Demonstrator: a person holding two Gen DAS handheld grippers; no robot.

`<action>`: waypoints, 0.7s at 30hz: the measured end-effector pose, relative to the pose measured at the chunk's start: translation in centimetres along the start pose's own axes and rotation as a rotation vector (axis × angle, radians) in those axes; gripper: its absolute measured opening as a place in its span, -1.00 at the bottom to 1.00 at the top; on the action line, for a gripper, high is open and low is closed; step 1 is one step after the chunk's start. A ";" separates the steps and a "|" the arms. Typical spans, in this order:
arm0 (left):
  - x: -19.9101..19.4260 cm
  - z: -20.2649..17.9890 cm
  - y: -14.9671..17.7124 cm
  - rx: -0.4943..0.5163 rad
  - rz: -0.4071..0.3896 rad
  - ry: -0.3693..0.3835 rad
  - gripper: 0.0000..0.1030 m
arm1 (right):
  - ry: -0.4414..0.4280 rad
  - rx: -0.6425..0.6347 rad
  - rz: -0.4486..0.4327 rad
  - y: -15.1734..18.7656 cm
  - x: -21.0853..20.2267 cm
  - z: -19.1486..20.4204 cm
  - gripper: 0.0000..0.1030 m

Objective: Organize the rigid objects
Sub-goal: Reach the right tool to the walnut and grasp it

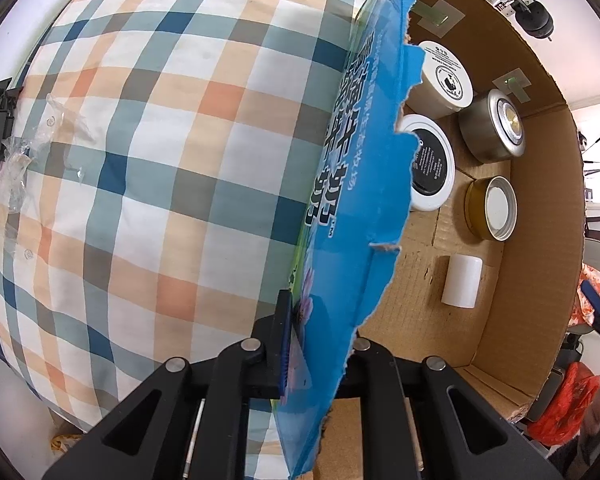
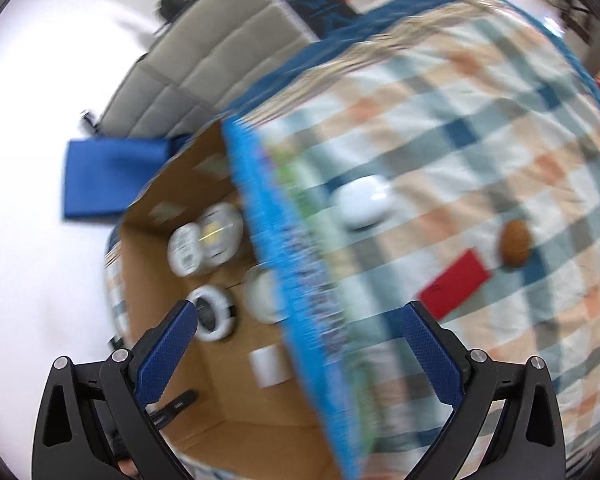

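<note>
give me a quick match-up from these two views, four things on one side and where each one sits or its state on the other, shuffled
Things:
1. white cylinder
2. red card
3. left gripper
4. right gripper

Place or state:
A. wide open, holding nothing
B. lying on the checked cloth
C. lying on its side inside the cardboard box
D. clamped on the box's blue flap

Pairs: 1-C, 2-B, 3-D, 4-A
</note>
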State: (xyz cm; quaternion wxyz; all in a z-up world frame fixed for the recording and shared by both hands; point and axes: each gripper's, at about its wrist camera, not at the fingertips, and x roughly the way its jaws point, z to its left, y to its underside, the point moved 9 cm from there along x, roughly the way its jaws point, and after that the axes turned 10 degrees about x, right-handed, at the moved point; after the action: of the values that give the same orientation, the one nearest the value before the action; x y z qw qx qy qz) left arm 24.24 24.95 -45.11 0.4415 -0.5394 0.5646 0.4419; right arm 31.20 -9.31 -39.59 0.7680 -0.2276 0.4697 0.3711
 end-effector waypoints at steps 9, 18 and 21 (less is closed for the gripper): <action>0.0 0.3 0.0 0.001 0.000 0.000 -0.80 | 0.107 0.168 -0.031 -4.8 0.7 -9.1 1.00; -0.1 0.5 0.0 0.002 0.001 -0.004 -0.80 | 0.231 0.253 -0.059 -8.4 0.9 -16.1 1.00; -0.1 0.4 0.0 0.002 0.001 -0.004 -0.80 | 0.253 0.250 -0.048 -8.8 1.7 -17.1 1.00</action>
State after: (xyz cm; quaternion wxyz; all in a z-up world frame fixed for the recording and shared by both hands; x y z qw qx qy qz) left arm 24.26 25.40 -45.12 0.4429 -0.5379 0.5644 0.4426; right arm 29.10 -26.08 -48.89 0.7337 -0.1865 0.5995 0.2598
